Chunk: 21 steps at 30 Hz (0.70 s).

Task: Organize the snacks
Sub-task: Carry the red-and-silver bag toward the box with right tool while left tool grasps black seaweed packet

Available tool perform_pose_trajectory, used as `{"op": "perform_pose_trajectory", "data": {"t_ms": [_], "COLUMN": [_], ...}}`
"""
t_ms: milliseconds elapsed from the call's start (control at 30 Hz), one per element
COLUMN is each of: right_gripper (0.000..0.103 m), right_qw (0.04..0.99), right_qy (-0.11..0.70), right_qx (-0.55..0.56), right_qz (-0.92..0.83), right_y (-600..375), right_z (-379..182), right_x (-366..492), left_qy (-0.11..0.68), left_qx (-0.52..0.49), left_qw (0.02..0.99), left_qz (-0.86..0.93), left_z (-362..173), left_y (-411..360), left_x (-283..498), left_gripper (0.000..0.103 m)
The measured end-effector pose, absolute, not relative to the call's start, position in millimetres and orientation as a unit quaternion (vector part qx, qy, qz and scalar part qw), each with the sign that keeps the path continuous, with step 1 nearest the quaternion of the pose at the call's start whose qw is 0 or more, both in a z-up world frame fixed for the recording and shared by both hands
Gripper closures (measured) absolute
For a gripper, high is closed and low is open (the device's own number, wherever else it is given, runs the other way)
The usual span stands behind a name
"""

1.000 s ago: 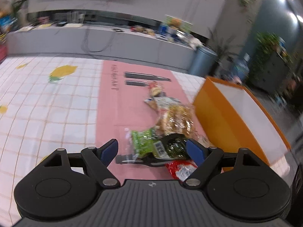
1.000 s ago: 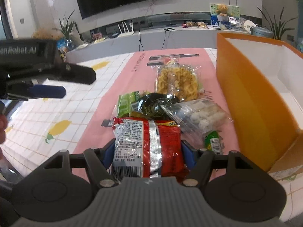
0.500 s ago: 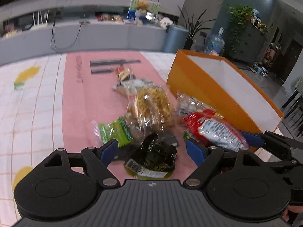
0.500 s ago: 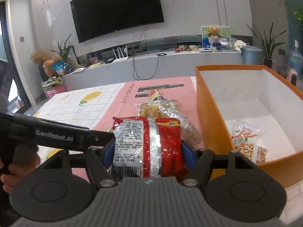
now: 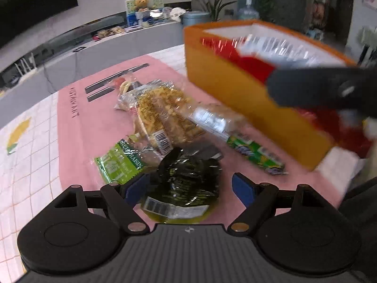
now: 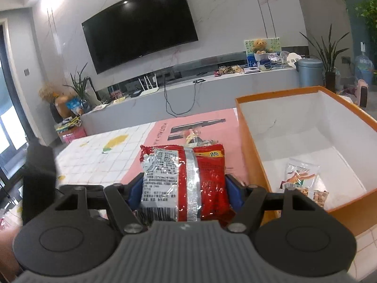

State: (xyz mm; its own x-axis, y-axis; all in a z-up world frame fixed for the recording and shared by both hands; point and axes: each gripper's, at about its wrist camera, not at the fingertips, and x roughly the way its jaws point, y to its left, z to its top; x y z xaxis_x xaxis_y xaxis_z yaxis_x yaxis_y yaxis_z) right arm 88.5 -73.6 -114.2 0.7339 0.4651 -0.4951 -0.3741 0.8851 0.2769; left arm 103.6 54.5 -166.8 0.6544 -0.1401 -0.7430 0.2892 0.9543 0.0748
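Observation:
My right gripper (image 6: pixel 185 189) is shut on a red and silver snack bag (image 6: pixel 186 181) and holds it in the air, left of the orange box (image 6: pixel 249 141). In the left wrist view the bag (image 5: pixel 256 54) is blurred, at the box's (image 5: pixel 240 101) rim. My left gripper (image 5: pixel 188 188) is open, its fingers either side of a dark green bag (image 5: pixel 186 184) on the pink mat (image 5: pixel 77 127). Beyond lie a bright green packet (image 5: pixel 120 162), a clear bag of yellow snacks (image 5: pixel 160 115) and a green tube packet (image 5: pixel 256 153).
The box holds a small clear snack packet (image 6: pixel 301 176) on its white floor. The table has a white checked cloth (image 6: pixel 99 155). A grey counter, a television and plants stand behind the table.
My right gripper has lifted the red bag up from the pile and toward the box's rim. My left gripper has moved in over the dark green bag.

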Motion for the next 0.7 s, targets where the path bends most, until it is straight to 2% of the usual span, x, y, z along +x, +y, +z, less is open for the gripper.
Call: {"op": "perform_pose_trajectory", "data": {"t_ms": [100,133,167,200,367,700], "right_gripper": [0.034,0.034,0.034,0.034,0.034,0.034], "right_qw": [0.927,0.927,0.927,0.928,0.93,0.935], "right_qy": [0.287,0.286,0.285,0.284,0.281,0.261], "right_qx": [0.081,0.082,0.082,0.083,0.09,0.112], "right_qz": [0.228,0.228,0.228,0.227,0.217,0.214], "right_y": [-75,-75,-75,-76,-79,-92], "right_z": [-114,-114,-113,-112,-111,-101], "right_x": [88,88,88,89,91,92], "left_qy": [0.4,0.404,0.41,0.416,0.425,0.398], "left_qx": [0.079,0.071,0.063,0.055,0.008,-0.015], "left_qw": [0.907,0.906,0.903,0.901,0.898,0.911], "left_qz": [-0.106,-0.109,-0.111,-0.111,-0.113,-0.109], "left_z": [-175,-177,-179,-181,-178,-155], "left_y": [55,56,57,59,68,70], "left_x": [110,111,112,113,112,80], "left_gripper": [0.008,0.012,0.017,0.032,0.038,0.038]}}
